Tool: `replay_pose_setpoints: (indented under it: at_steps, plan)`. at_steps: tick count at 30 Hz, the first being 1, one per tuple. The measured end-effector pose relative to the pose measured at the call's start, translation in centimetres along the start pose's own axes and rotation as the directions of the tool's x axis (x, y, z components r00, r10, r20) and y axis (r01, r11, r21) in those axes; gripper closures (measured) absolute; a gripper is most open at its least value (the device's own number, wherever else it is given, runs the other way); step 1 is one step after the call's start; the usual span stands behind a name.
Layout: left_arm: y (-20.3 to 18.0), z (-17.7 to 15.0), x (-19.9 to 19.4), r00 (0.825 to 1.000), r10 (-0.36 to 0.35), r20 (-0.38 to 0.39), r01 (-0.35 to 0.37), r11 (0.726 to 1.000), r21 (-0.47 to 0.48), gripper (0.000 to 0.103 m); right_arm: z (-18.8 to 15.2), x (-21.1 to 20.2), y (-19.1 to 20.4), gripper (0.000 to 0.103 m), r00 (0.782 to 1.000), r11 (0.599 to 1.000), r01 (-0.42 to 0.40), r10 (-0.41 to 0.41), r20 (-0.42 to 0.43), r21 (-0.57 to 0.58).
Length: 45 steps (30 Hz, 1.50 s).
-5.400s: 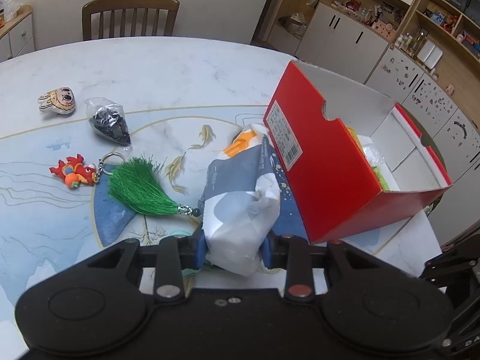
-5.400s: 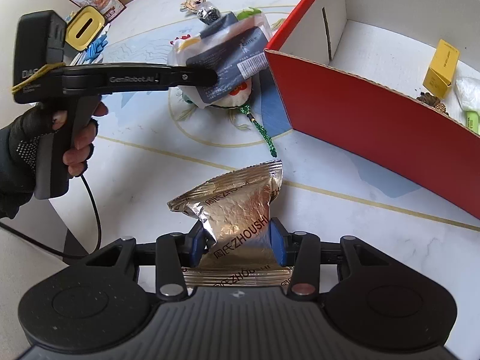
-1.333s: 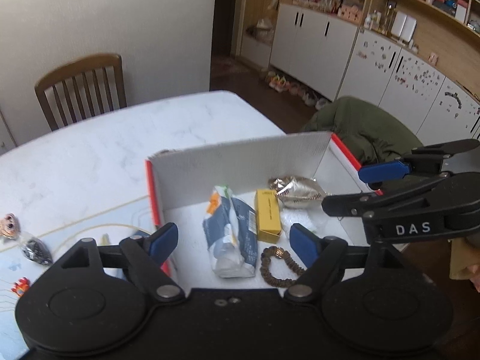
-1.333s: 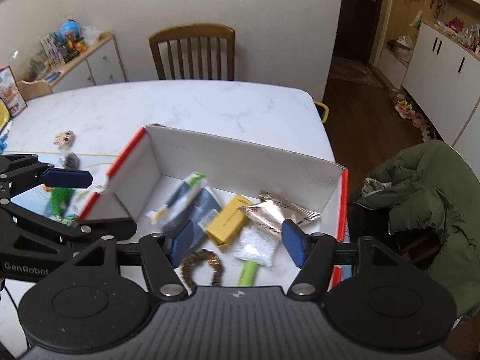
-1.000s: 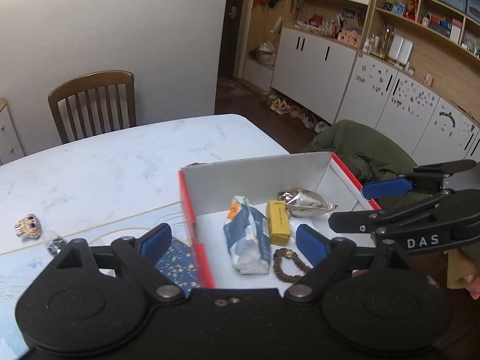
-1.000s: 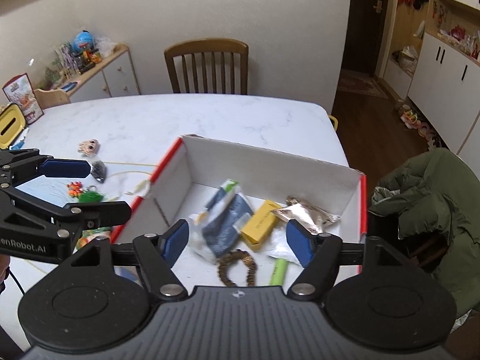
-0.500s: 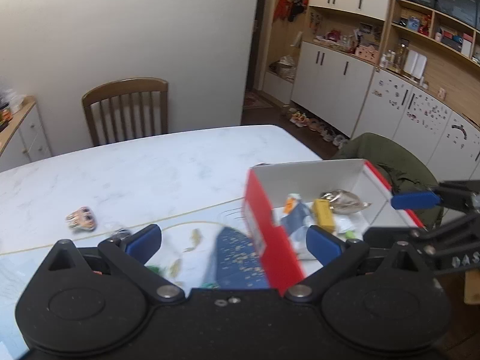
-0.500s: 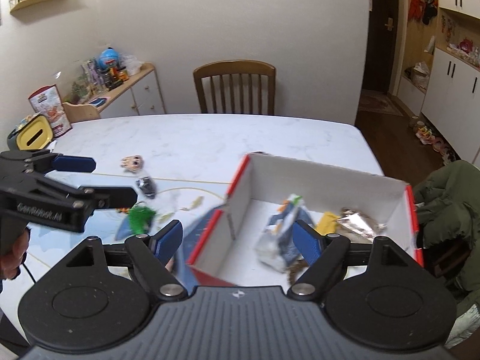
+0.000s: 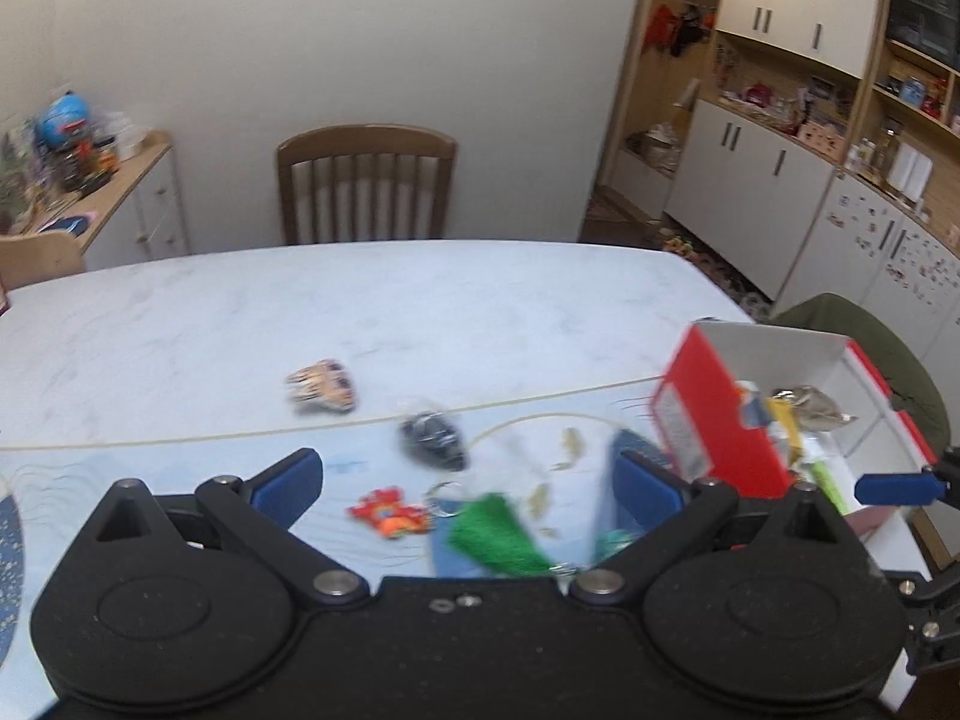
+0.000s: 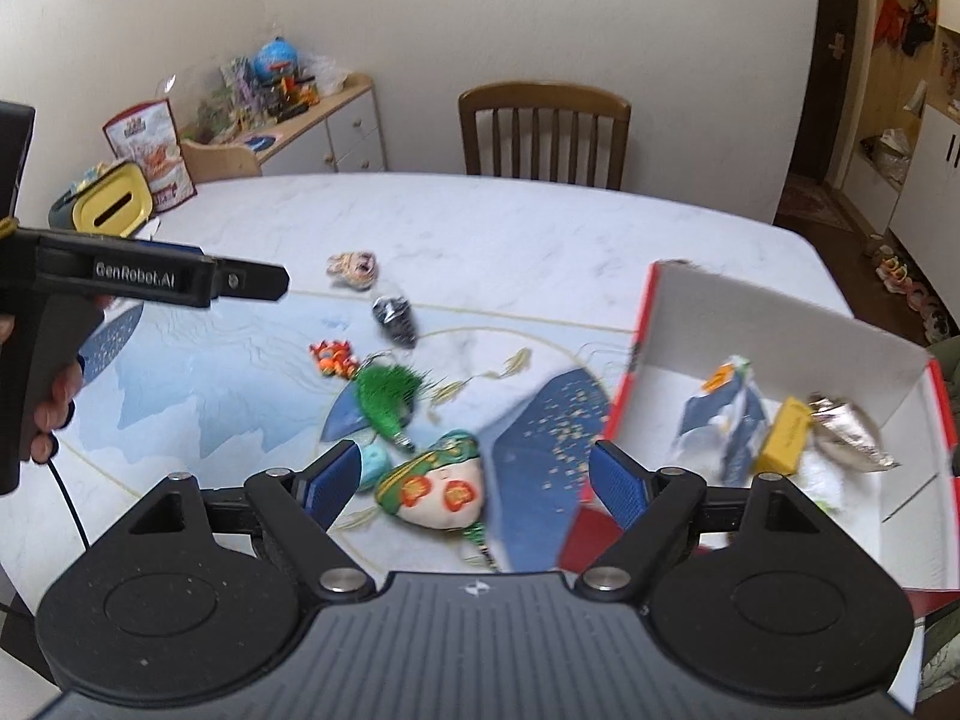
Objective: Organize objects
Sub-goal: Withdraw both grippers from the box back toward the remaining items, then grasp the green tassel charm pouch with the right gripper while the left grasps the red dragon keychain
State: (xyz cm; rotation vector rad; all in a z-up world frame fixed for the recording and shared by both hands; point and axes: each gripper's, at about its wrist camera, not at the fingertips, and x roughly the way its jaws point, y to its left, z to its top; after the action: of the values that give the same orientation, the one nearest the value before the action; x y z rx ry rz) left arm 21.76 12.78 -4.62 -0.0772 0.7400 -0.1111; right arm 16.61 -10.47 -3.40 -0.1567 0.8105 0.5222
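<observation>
Left wrist view: left gripper (image 9: 465, 483) spread wide, holding nothing; green tassel (image 9: 495, 537) bottom centre, red box (image 9: 720, 420) at right.

Right wrist view: right gripper (image 10: 474, 480) likewise parted and empty; embroidered pouch (image 10: 435, 489) lower centre between the fingers, red box (image 10: 774, 330) at right with foil packet (image 10: 849, 429) inside.

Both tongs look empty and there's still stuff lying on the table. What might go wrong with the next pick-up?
The green tassel lies close against the orange toy, so open tongs could snag both. The embroidered pouch sits near the red box, so a grab there might bump its wall.
</observation>
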Motion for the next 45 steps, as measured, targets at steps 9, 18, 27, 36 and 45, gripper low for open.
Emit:
replay_pose_setpoints:
  at_steps: [9, 18, 27, 36, 45]
  plan:
    - [4.6, -1.5, 2.0, 0.998, 0.043, -0.043, -0.043, 0.999, -0.002, 0.0, 0.1, 5.1, 3.3, 0.02, 0.998, 0.998, 0.029, -0.032, -0.061, -0.051]
    - [6.3, -3.0, 6.4, 0.993, -0.025, -0.119, 0.022, 0.999, -0.033, 0.001, 0.0, 10.7, 4.3, 0.02, 0.985, 0.994, 0.051, -0.066, -0.161, -0.097]
    - [6.3, -3.7, 9.7, 0.991, -0.024, -0.129, 0.021, 1.0, -0.022, 0.002, -0.2, 13.2, 3.8, 0.021, 0.974, 0.996, 0.061, -0.074, -0.215, -0.065]
    - [6.6, -4.1, 12.3, 0.989, -0.02, -0.149, 0.028, 0.998, 0.052, 0.011, -1.0, 14.3, 3.6, 0.022, 0.965, 0.998, 0.047, -0.055, -0.258, -0.038]
    - [6.2, -4.6, 13.8, 0.985, -0.031, -0.169, 0.05, 0.992, 0.114, 0.022, -1.3, 14.6, 3.5, 0.029, 0.961, 0.999, 0.041, -0.046, -0.272, -0.022]
